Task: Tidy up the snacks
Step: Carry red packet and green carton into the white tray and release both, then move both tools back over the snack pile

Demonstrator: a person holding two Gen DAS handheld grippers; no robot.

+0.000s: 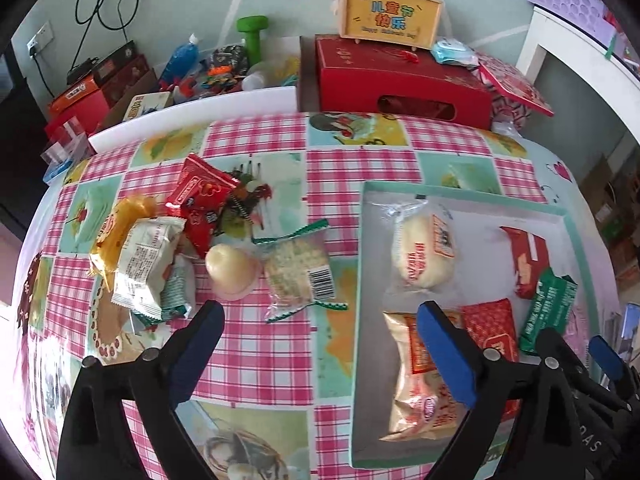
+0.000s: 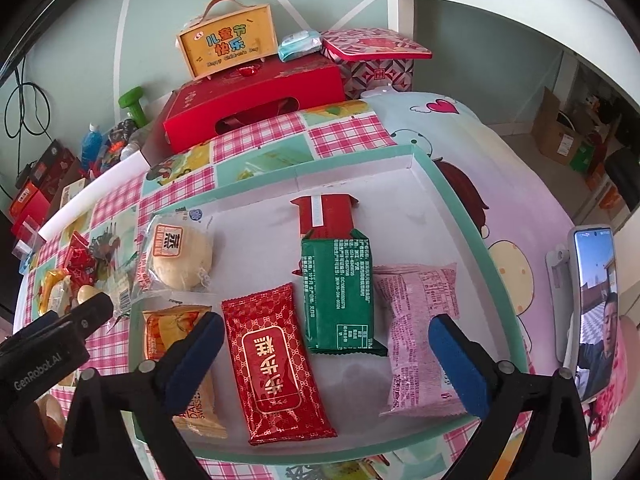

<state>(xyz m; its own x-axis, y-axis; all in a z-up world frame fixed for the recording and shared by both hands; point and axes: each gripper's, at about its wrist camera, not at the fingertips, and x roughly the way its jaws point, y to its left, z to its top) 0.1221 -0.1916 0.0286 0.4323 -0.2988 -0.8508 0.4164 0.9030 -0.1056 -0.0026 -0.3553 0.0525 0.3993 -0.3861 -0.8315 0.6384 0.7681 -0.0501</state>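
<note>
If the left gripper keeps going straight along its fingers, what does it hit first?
Probably bare checked tablecloth: the open left gripper holds nothing. The clear-wrapped cracker pack lies just beyond, the tray rim beside the right finger. Depth is hard to judge.

Each gripper, left gripper and right gripper, has black angular plastic fingers faced with blue pads, silver screws at the pivots, and white "GenRobot.AI" lettering on the left one's body.
</note>
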